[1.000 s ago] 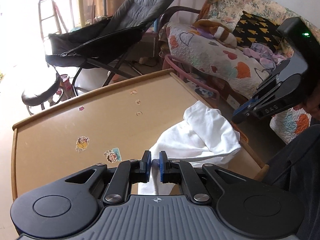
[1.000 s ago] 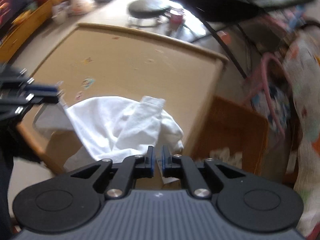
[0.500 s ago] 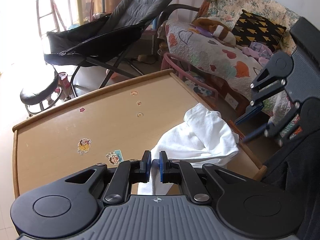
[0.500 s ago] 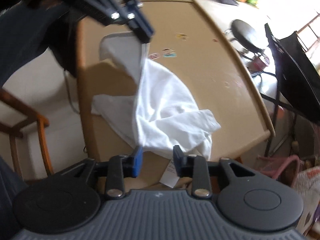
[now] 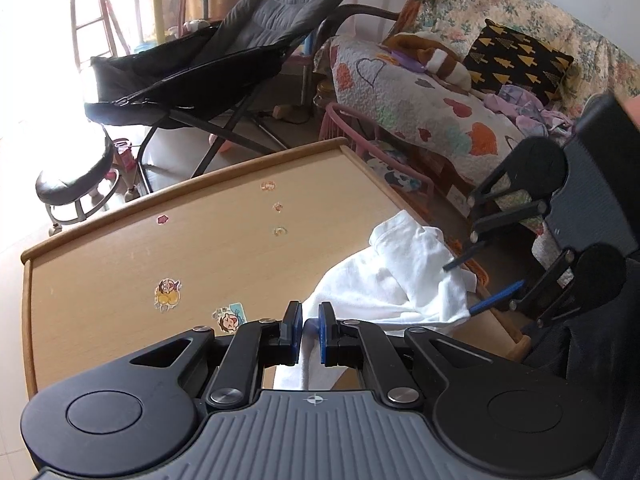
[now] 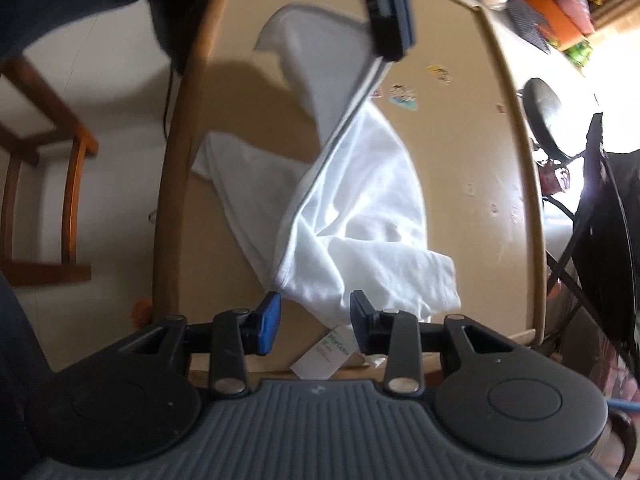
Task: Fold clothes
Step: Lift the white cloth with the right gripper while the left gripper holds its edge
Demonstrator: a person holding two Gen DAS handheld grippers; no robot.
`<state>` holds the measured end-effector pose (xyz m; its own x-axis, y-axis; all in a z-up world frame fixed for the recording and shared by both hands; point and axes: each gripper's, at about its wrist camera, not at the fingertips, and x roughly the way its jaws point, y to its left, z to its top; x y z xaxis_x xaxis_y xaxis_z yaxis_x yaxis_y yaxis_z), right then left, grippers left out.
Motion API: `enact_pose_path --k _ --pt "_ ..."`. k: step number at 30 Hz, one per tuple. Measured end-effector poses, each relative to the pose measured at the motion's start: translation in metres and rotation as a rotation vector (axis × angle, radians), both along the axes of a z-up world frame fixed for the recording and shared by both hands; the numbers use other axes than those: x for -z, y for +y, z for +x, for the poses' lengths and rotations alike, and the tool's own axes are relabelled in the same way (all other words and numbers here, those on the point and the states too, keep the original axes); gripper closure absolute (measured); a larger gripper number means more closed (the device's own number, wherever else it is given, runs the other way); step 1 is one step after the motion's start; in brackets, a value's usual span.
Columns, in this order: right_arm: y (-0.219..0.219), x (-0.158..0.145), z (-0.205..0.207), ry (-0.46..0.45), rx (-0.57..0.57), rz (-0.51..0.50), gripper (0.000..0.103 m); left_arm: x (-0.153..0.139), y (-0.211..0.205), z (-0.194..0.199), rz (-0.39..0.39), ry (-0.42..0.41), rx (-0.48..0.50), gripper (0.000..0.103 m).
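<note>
— Cloth first: where is your white garment (image 6: 360,208) sitting?

— Bunched on the wooden table (image 5: 120,264), toward the corner nearest you; one edge is lifted off the surface and the rest trails down in soft folds; a paper tag (image 6: 326,354) hangs from its lower hem past the table edge.

— And your left gripper (image 5: 308,332)?

— Its blue pads are drawn close together with a strip of the white fabric pinched between them; from your right wrist camera you can see that same tool at the top, raising a taut fold of cloth above the tabletop.

— What about your right gripper (image 6: 314,324)?

— Its fingers stand wide apart; the garment's lower edge lies just ahead of the gap, but nothing is clamped; whether the pads touch the fabric, you cannot tell.

— Anything else on the table?

— A few cartoon stickers (image 5: 168,294) on the bare wood, well apart from the cloth; a dark folding chair (image 5: 208,52) stands beyond the far edge.
</note>
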<state>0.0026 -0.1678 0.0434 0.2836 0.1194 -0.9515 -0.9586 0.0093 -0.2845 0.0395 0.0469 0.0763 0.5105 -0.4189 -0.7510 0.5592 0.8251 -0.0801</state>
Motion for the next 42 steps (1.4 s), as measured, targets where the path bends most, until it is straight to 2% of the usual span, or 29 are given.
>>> enact_pose_path --k 2,4,7,13,23,27,28,30,31,34,36,38,41,42 --pt "0.002 0.003 0.004 0.017 0.031 -0.003 0.073 0.0 -0.001 0.001 -0.001 0.0 0.001 0.095" --pt "0.003 0.001 0.012 0.053 0.107 0.023 0.087 0.0 -0.001 0.001 -0.002 0.0 0.003 0.095" --pt "0.0 -0.006 0.02 0.07 0.202 0.049 0.098 -0.001 0.001 0.002 -0.001 0.0 0.007 0.095" --pt "-0.015 -0.04 0.02 0.088 0.295 0.115 0.101 -0.006 0.007 -0.002 0.001 0.0 0.026 0.095" --pt "-0.019 -0.099 0.001 0.044 0.343 0.17 0.102 -0.053 0.021 -0.025 -0.014 -0.069 0.066 0.095" --pt "-0.016 -0.11 -0.006 0.022 0.351 0.186 0.102 -0.059 0.023 -0.038 -0.037 -0.055 0.109 0.094" --pt "-0.015 -0.111 -0.007 0.022 0.353 0.185 0.102 -0.057 0.022 -0.042 -0.046 -0.04 0.127 0.093" --pt "-0.013 -0.111 -0.009 0.014 0.352 0.172 0.102 -0.05 0.018 -0.052 -0.069 0.014 0.179 0.084" --pt "-0.012 -0.11 -0.01 0.014 0.354 0.168 0.102 -0.045 0.015 -0.059 -0.075 0.022 0.198 0.084" --pt "-0.011 -0.113 -0.01 0.014 0.36 0.167 0.102 -0.025 0.002 -0.078 -0.074 -0.001 0.219 0.084" --pt "-0.011 -0.117 -0.01 0.011 0.369 0.171 0.102 -0.012 -0.008 -0.09 -0.072 -0.016 0.232 0.079" --pt "-0.01 -0.12 -0.009 0.006 0.376 0.17 0.102 0.0 -0.017 -0.102 -0.07 -0.03 0.244 0.072" --pt "-0.011 -0.123 -0.009 0.0 0.386 0.171 0.102 0.018 -0.031 -0.114 -0.058 -0.044 0.251 0.053" --pt "-0.011 -0.124 -0.01 -0.001 0.389 0.172 0.102 0.022 -0.034 -0.116 -0.048 -0.05 0.246 0.052"
